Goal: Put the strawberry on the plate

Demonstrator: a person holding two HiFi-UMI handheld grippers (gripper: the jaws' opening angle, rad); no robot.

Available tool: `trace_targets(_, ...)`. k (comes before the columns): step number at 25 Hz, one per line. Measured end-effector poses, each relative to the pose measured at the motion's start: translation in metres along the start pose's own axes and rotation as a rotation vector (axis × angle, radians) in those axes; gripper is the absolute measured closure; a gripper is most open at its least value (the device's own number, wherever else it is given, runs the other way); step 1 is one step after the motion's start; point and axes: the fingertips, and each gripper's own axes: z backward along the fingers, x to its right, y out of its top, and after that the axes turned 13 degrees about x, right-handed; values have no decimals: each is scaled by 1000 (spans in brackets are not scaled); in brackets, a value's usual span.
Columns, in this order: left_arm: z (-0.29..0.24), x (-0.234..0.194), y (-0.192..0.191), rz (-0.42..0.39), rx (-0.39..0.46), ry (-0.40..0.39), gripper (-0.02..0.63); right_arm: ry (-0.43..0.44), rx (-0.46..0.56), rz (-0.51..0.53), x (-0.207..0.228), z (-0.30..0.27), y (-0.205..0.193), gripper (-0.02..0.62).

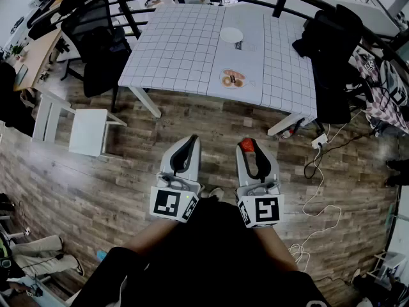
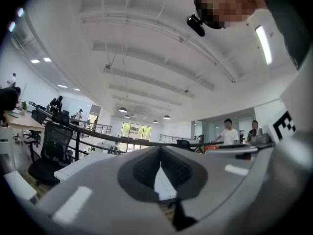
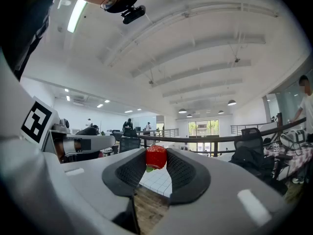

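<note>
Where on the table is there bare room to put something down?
The table's left half is bare, from its left edge to the white plate and the oval dish. Right of those is a narrower bare strip, crowded by a black chair.

Open-plan office. Reference is the white grid-top table [image 1: 192,50]: black office chairs on its left [image 1: 96,37] and right [image 1: 332,43], a black railing [image 3: 205,139] behind it, and a power strip [image 1: 319,141] with cables on the wood floor [image 1: 115,171] by its right leg. Past the railing are desks, people [image 3: 128,124] and pendant lamps [image 3: 232,102].
</note>
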Motion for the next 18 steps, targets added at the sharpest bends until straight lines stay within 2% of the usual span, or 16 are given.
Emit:
trace_targets(3, 17, 26, 14, -19, 7, 4, 597, -8, 32, -23, 10, 35, 17, 468)
trace_targets(9, 15, 24, 44, 0, -17, 30, 597, -40, 14, -74, 22, 41, 50, 466)
trace_targets(14, 5, 16, 4, 7, -20, 10, 597, -47, 8, -71, 31, 37, 14, 466)
trace_targets(18, -12, 14, -13, 21, -16, -3, 597, -59, -6, -65, 40, 31, -2, 466)
